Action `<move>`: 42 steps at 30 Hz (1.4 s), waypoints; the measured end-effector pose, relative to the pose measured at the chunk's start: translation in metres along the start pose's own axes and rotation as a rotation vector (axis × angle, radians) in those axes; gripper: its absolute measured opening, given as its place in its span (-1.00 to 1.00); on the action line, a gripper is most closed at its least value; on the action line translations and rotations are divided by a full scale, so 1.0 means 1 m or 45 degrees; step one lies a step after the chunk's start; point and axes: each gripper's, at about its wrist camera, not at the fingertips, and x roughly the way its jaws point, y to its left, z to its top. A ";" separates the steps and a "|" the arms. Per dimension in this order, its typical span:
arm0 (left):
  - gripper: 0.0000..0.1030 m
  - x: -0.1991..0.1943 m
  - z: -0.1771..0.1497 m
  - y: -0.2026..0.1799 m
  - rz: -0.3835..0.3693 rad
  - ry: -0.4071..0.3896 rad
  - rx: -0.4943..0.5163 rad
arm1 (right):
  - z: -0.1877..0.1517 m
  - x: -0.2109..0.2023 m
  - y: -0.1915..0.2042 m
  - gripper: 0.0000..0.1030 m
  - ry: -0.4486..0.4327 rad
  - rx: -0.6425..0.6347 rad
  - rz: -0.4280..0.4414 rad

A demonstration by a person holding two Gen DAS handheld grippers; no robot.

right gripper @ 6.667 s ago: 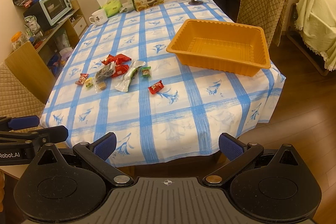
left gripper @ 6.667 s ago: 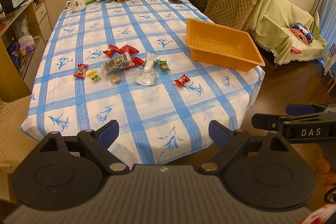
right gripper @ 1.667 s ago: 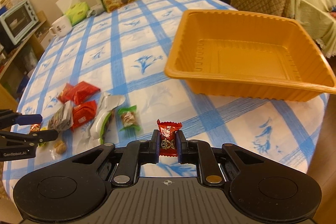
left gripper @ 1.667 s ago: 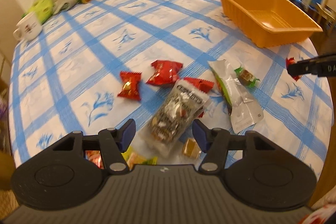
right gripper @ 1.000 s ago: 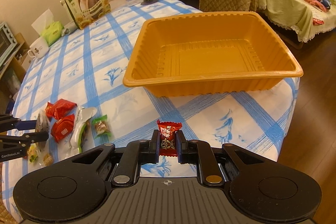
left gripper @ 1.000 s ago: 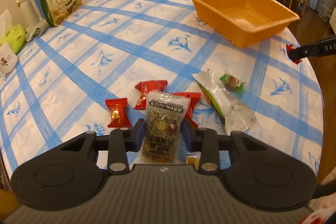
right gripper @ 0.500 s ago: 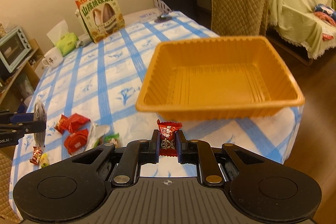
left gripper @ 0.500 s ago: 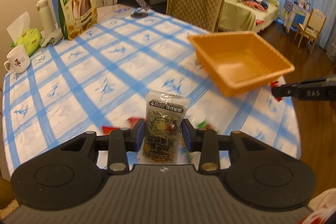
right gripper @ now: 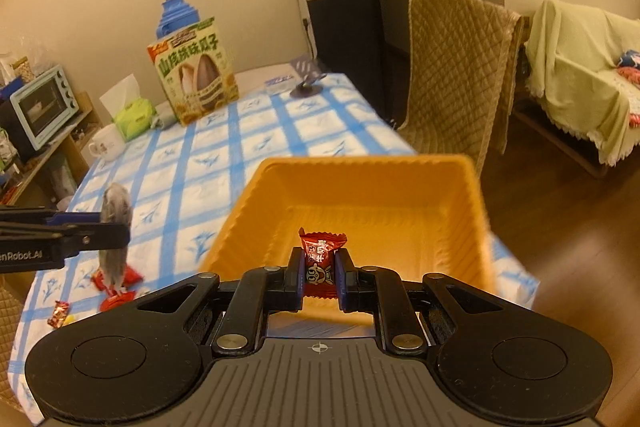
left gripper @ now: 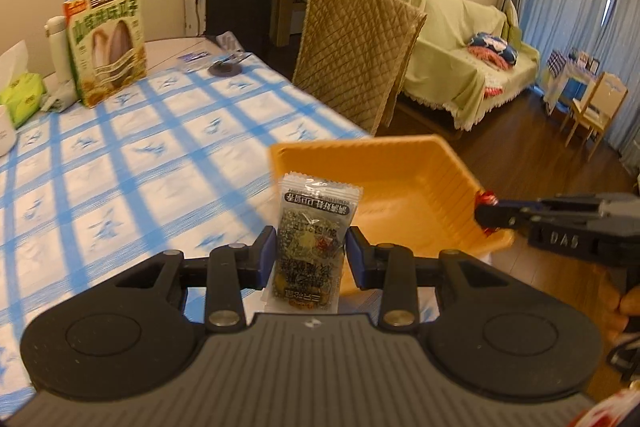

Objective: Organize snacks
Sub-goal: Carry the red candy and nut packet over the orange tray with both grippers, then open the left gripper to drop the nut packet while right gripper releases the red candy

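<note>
My left gripper (left gripper: 311, 259) is shut on a clear packet of mixed nuts (left gripper: 314, 239), held upright in the air before the near left corner of the orange tray (left gripper: 400, 183). My right gripper (right gripper: 319, 277) is shut on a small red candy (right gripper: 320, 261), just above the tray's (right gripper: 360, 203) near rim. The tray looks empty. In the left wrist view the right gripper (left gripper: 490, 217) reaches in from the right at the tray's rim. In the right wrist view the left gripper (right gripper: 116, 227) hangs over the table with the packet (right gripper: 115, 235). Loose red snacks (right gripper: 116, 283) lie on the cloth below it.
The blue-checked tablecloth (left gripper: 120, 163) covers the table. At its far end stand a sunflower-seed box (right gripper: 194, 77), a blue jug (right gripper: 176, 17), tissues (right gripper: 132, 111) and a mug (right gripper: 106, 145). A quilted chair (right gripper: 456, 75) stands behind the tray, a sofa (left gripper: 460, 75) beyond.
Both grippers have risen and moved toward the tray with their snacks. The tray now lies close in front of each, and the loose snacks have dropped out of the left wrist view.
</note>
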 end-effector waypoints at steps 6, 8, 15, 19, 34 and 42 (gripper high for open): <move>-0.33 0.035 0.025 -0.046 0.008 0.004 -0.012 | 0.016 0.002 -0.042 -0.69 -0.014 0.010 0.001; -0.33 0.047 0.030 -0.056 0.016 0.012 -0.015 | 0.020 0.006 -0.053 -0.69 -0.015 0.013 -0.001; -0.33 0.098 0.032 -0.077 0.061 0.101 -0.055 | 0.026 0.019 -0.079 -0.69 -0.001 0.025 0.000; -0.33 0.121 0.029 -0.080 0.090 0.148 -0.075 | 0.028 0.027 -0.090 -0.69 0.019 0.044 -0.005; -0.31 0.173 0.017 -0.080 0.118 0.319 -0.110 | 0.027 0.039 -0.105 -0.69 0.059 0.075 -0.012; -0.20 0.155 0.025 -0.071 0.105 0.274 -0.061 | 0.032 0.048 -0.105 -0.69 0.065 0.071 -0.003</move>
